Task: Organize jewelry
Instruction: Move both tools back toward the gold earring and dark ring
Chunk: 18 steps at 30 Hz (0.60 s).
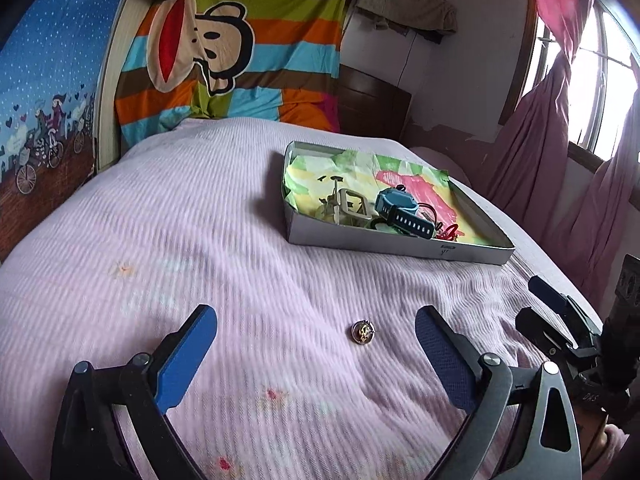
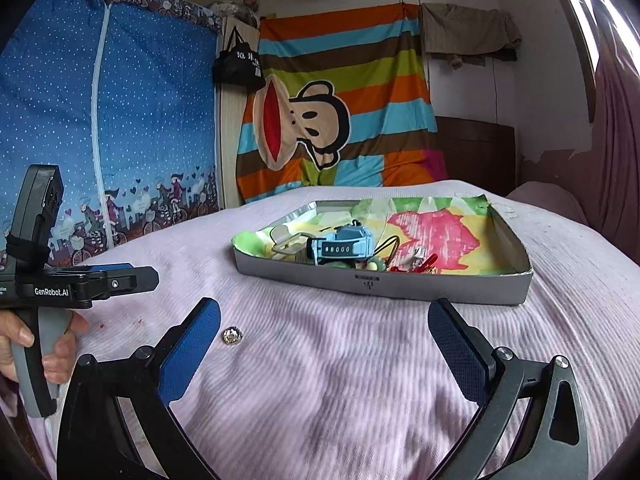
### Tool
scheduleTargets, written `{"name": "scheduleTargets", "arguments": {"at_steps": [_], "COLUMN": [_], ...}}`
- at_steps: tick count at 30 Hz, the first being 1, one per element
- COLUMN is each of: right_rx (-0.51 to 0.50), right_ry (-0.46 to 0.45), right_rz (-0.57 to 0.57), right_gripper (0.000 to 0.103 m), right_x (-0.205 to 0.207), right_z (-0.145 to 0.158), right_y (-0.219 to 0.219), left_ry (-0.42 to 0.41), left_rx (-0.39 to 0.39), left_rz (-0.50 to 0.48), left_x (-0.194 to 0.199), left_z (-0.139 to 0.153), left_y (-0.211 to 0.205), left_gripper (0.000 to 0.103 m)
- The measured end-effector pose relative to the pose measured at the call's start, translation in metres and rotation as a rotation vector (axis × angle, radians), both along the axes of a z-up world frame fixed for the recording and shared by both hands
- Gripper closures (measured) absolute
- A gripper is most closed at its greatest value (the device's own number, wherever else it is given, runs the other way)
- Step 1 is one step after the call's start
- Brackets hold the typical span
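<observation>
Left wrist view: my left gripper is spread wide and empty. The ring lies on the bed between my fingers, nearer the bed's near edge than the tray.

Right wrist view: my right gripper gapes empty, the ring just beside its left finger. Judged light, hard, slippery; pinch across the band.

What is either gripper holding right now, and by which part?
Nothing. The left gripper and the right gripper are both open and empty. The small round ornament lies loose on the pink bedspread.
</observation>
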State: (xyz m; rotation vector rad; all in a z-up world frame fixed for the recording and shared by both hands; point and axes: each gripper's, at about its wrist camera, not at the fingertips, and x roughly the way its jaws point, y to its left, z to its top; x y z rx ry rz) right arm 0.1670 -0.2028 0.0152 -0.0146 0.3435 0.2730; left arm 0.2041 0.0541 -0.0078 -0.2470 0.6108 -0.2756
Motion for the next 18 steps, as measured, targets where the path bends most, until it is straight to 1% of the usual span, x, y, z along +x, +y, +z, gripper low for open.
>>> {"name": "scheduleTargets", "arguments": {"at_steps": [3, 5, 6, 8, 9, 10, 11, 12, 13, 14, 16, 17, 18], "right_rx": [-0.002, -0.002, 0.001, -0.001, -0.003, -0.006, -0.007, -0.009, -0.011, -0.015, -0.028, -0.034, -0.042], "right_ry": [0.062, 0.101, 0.120, 0.149, 0.164, 0.180, 0.198, 0.214, 0.227, 0.242, 0.272, 0.283, 0.295], "right_rz": [0.026, 0.044, 0.057, 0.077, 0.092, 0.103, 0.116, 0.130, 0.144, 0.158, 0.186, 0.197, 0.209], "right_gripper": [0.001, 0.001, 0.002, 0.009, 0.019, 0.029, 0.032, 0.036, 0.043, 0.046, 0.057, 0.059, 0.064], "right_x": [0.012, 0.020, 0.025, 0.032, 0.036, 0.039, 0.044, 0.048, 0.052, 0.055, 0.063, 0.066, 0.070], "right_z": [-0.008, -0.013, -0.016, -0.019, -0.021, -0.023, -0.025, -0.027, -0.028, -0.030, -0.034, -0.036, -0.038], "right_y": [0.001, 0.002, 0.003, 0.005, 0.007, 0.009, 0.010, 0.012, 0.016, 0.020, 0.027, 0.031, 0.035], "left_ry": [0.042, 0.056, 0.060, 0.069, 0.073, 0.079, 0.086, 0.093, 0.101, 0.109, 0.132, 0.142, 0.149], "left_rx": [-0.020, -0.025, -0.026, -0.020, -0.016, -0.010, -0.001, 0.008, 0.017, 0.027, 0.047, 0.053, 0.058], "left_rz": [-0.007, -0.016, -0.026, -0.049, -0.062, -0.075, -0.087, -0.098, -0.109, -0.119, -0.127, -0.130, -0.132], "left_x": [0.006, 0.008, 0.009, 0.011, 0.012, 0.013, 0.015, 0.016, 0.018, 0.020, 0.025, 0.027, 0.029], "left_z": [-0.008, -0.010, -0.011, -0.012, -0.012, -0.013, -0.014, -0.015, -0.015, -0.016, -0.018, -0.019, -0.020], "left_y": [0.003, 0.003, 0.002, -0.001, -0.004, -0.006, -0.009, -0.012, -0.015, -0.018, -0.022, -0.023, -0.024], "left_gripper": [0.013, 0.022, 0.024, 0.035, 0.039, 0.045, 0.050, 0.053, 0.059, 0.064, 0.071, 0.074, 0.075]}}
